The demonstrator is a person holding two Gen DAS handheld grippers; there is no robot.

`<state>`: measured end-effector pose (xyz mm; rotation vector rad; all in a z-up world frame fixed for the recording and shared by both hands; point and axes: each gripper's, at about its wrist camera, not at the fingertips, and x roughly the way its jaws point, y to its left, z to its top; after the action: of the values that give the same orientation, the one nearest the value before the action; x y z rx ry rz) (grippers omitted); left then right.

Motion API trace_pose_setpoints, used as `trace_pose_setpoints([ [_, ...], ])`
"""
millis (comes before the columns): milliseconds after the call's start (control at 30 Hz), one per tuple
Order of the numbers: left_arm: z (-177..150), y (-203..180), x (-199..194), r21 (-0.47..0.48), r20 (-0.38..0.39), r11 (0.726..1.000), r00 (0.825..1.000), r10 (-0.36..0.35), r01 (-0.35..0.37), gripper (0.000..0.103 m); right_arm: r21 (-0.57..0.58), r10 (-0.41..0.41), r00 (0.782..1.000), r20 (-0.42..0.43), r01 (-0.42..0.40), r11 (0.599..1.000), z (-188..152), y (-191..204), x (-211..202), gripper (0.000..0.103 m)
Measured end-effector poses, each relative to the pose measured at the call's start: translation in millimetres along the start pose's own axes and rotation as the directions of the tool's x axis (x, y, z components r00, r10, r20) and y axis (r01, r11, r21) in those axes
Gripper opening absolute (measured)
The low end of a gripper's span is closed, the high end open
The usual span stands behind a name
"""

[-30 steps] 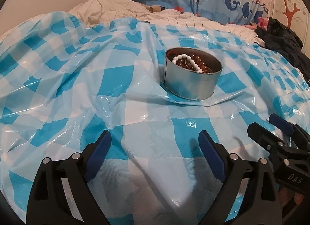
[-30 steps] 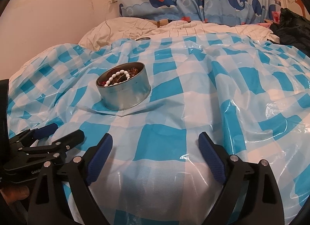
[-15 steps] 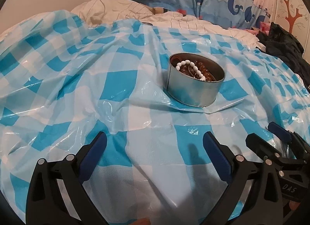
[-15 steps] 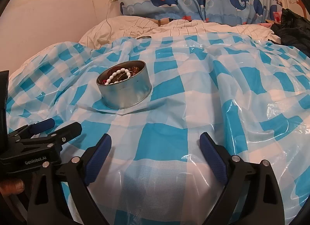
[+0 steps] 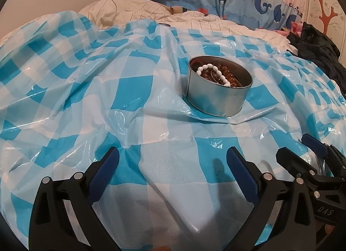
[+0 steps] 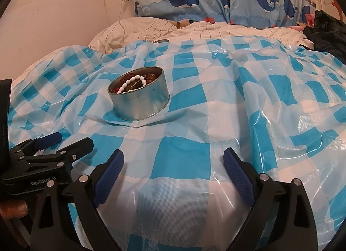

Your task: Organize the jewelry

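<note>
Resting tin [image 5: 217, 97] of bracelets [image 5: 213, 73], checked sheet [image 5: 134, 91]

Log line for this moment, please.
left gripper: open, empty | right gripper: open, empty | tin: holds bead bracelets

White letters "DAS" stand on the black body of the right gripper [image 5: 311, 153], seen just right of the left gripper's own fingers. "GenRobot AI" stands on the left gripper [image 6: 64, 141], just left of the right gripper's fingers.
</note>
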<state>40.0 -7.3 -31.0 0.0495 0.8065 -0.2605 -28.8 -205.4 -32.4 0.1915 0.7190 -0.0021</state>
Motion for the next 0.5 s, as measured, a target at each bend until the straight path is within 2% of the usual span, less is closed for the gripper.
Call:
trace_pose_setpoints([
  [500, -1.0, 1.5, 4.3, -0.006, -0.013, 1.0, 1.0, 0.006, -0.006, 0.095, 0.0, -0.001, 1.0, -0.001, 0.001, 1.0, 0.2, 0.6, 0.0, 0.09],
])
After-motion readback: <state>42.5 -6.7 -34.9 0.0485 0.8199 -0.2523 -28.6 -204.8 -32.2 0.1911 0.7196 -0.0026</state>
